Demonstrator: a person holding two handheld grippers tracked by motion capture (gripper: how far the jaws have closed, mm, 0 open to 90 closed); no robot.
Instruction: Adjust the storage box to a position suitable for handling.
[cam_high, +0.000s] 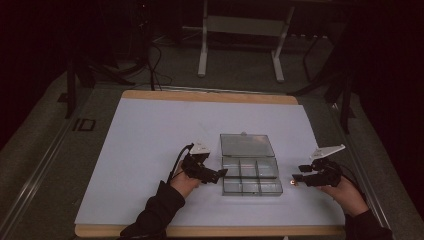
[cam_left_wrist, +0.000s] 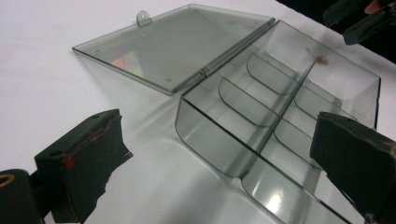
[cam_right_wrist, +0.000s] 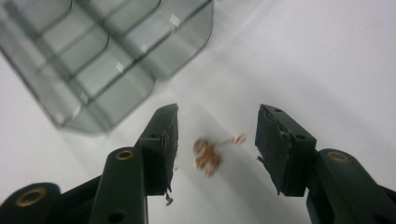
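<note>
Straddling a small coppery trinket (cam_right_wrist: 208, 151), the right gripper (cam_right_wrist: 215, 135) stands with its jaws well apart and grips nothing; in the right gripper view the little piece lies on the white table (cam_high: 150, 140) between the two black pads, a touch nearer the left-hand one, and it is blurred enough that I cannot tell just what it is, beyond a cluster of rounded bits with a thin arm ending in a bead; that arm runs toward two o'clock in this view, so the long axis lies roughly across the gap between the jaws rather than along them; a straight close, I judge, would meet it end-on.

Seen from the high view, the trinket (cam_high: 293, 183) glints just at the tips of the right gripper (cam_high: 297, 173), at about three o'clock from the clear compartment box (cam_high: 250, 176), close beside its right wall but not touching; the box lid (cam_high: 247, 145) lies flung back flat at twelve o'clock; one compartment holds a small brownish speck (cam_left_wrist: 320, 59).

The left gripper (cam_high: 221, 172) rests at nine o'clock of the box, jaws also wide and holding nothing, its pads set either side of the near corner; the right hand (cam_high: 345, 192) is plainly the nearer to the trinket, so the pick falls to it.
</note>
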